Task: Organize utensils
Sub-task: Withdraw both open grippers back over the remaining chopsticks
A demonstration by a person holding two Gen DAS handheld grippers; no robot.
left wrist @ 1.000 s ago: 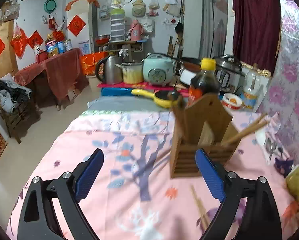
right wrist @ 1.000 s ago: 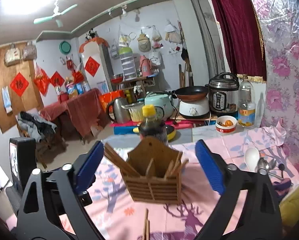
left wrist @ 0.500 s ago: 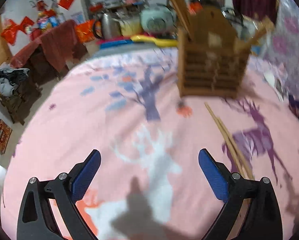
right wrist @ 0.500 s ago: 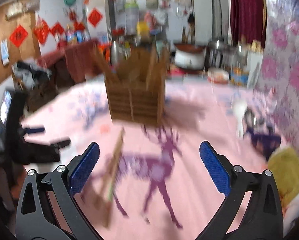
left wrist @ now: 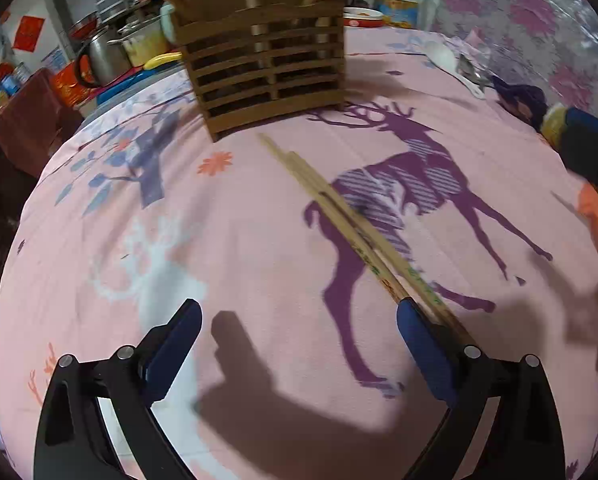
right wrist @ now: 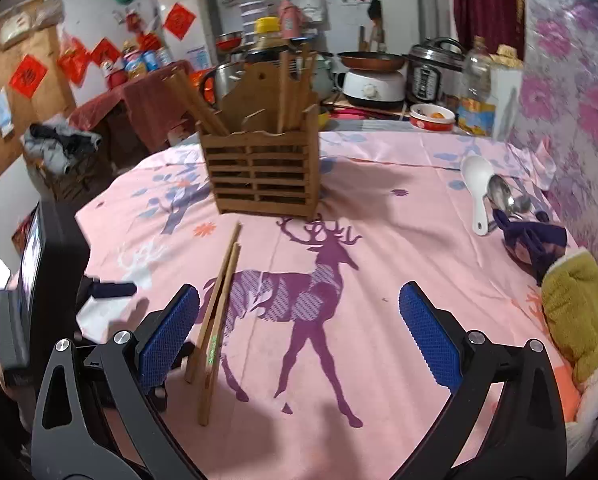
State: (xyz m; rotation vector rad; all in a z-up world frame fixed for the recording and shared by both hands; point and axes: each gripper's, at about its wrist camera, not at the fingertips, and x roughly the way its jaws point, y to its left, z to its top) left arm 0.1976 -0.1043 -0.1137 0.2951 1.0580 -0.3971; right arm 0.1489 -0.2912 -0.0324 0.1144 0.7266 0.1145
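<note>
Loose chopsticks (right wrist: 219, 304) flat on pink cloth (right wrist: 379, 240), near side of wooden holder (right wrist: 261, 172); spoons (right wrist: 487, 196) far right. Step: chopstick pickup. Left gripper (left wrist: 299, 344), right gripper (right wrist: 299, 332) both spread, empty. Next: straddle sticks, pinch, lift into holder.

The left gripper (left wrist: 299, 328) has two black plastic arms, each an open triangular frame, spreading like a V from the lower corners. Each arm carries two round silver screw heads near its top. The fingers (left wrist: 177, 346) end in flat royal-blue pads.

The right gripper (right wrist: 299, 320) is built the same: black cut-out arms, paired silver screws, and blue pads (right wrist: 427, 332) whose surface shows a fine diamond-grid texture.
</note>
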